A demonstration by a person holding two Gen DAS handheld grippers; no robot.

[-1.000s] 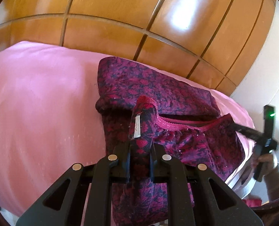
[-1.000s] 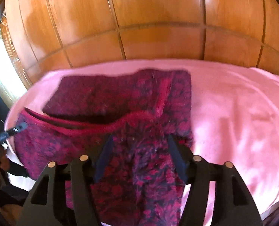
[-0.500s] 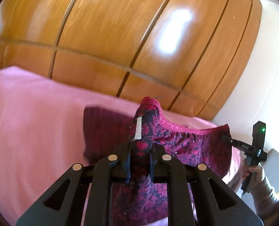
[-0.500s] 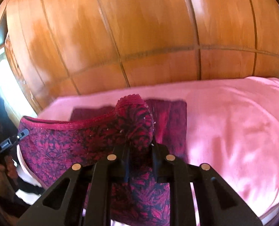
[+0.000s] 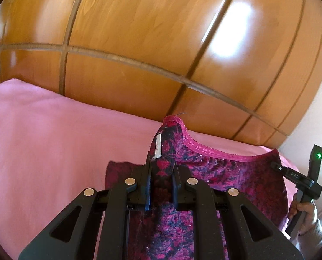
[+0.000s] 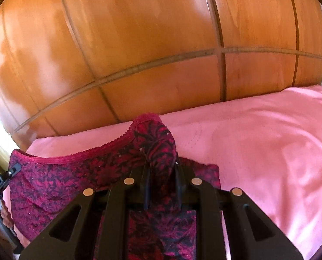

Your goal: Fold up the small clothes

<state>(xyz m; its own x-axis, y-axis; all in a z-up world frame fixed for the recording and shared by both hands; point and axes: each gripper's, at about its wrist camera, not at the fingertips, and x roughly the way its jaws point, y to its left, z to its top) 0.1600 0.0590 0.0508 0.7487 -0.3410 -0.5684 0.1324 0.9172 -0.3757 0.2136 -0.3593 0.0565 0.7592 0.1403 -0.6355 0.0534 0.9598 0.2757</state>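
Left wrist: both hand-held grippers [image 5: 161, 186] [image 6: 162, 184] clamped on garment [image 5: 226, 173], white label [image 5: 158, 149] unreadable.

Glossy wooden wardrobe doors [image 5: 139, 32] catch bright window glare behind a bed spread with a pink sheet [image 6: 269, 151]; a white wall [image 5: 308, 117] stands alongside.

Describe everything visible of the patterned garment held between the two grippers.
The floral underwear is dark magenta knit with a scalloped pink lace waistband and a white tag. It hangs stretched between the left gripper and the right gripper, each shut on a bunched waistband corner, above the pink bedsheet; whether its lower edge touches is hidden.
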